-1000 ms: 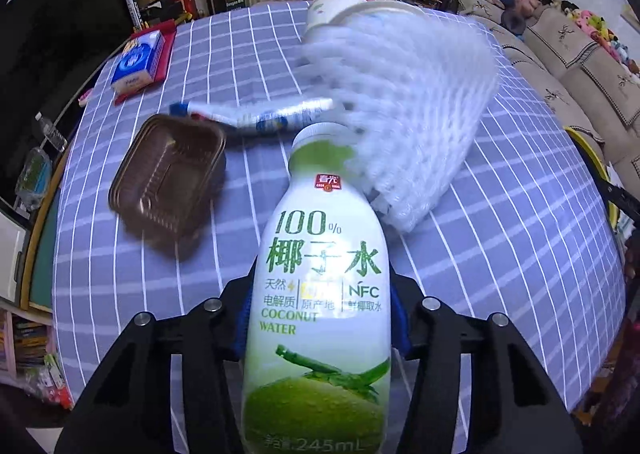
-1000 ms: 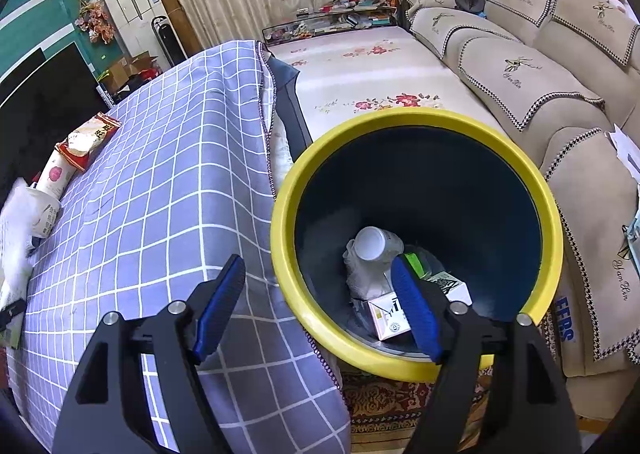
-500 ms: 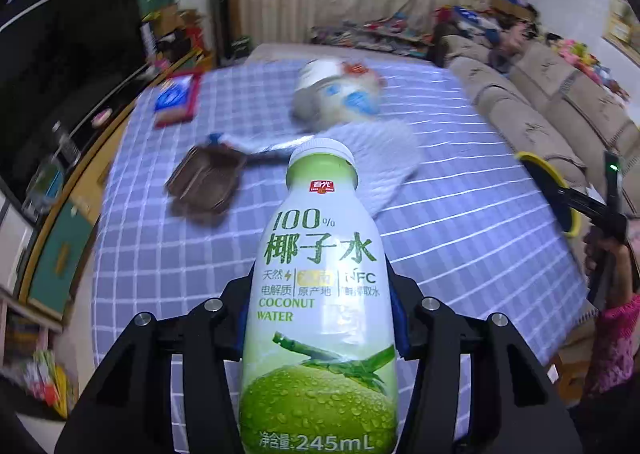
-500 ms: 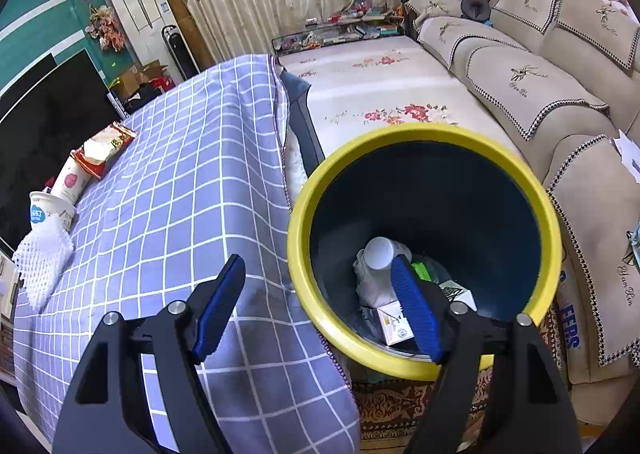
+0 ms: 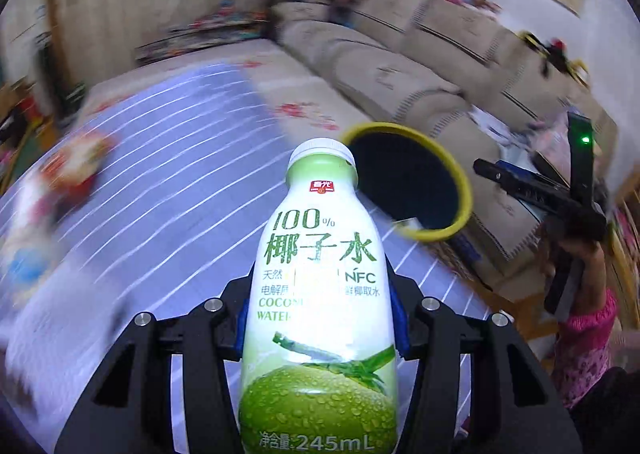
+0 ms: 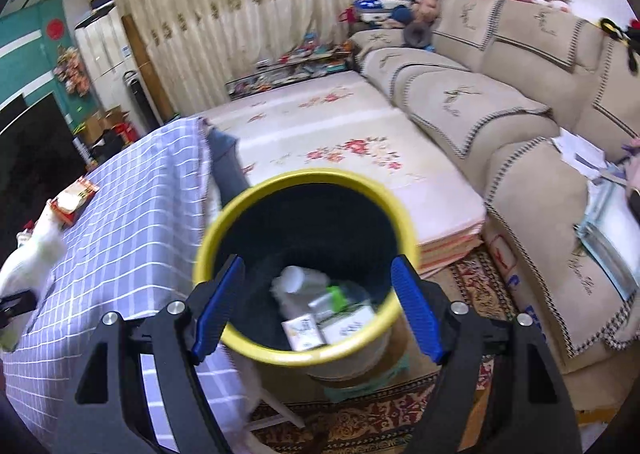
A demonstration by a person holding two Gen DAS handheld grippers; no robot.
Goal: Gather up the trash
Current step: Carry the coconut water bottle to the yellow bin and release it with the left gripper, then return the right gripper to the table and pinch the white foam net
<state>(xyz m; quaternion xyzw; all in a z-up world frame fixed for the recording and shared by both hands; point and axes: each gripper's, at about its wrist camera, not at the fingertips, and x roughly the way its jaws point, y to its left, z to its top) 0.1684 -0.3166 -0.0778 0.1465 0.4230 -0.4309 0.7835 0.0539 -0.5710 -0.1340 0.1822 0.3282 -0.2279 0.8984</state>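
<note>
A purple checked tablecloth [image 6: 132,214] covers the table; beside it stands a yellow-rimmed bin [image 6: 304,352] on a patterned rug, beige sofa [image 6: 500,126] behind. Left tongs [image 5: 320,318] grip a coconut water bottle [image 5: 320,294]; right tongs [image 6: 316,310] gape empty above the bin.

Left wrist view looked down along its jaws, bottle [image 5: 320,286] filling the gap, bin [image 5: 440,232] beyond the tips (background blurred). Right wrist view looked steeply down from close above; both views shared that bin [image 6: 256,346] and the checked tablecloth [image 6: 132,222].
</note>
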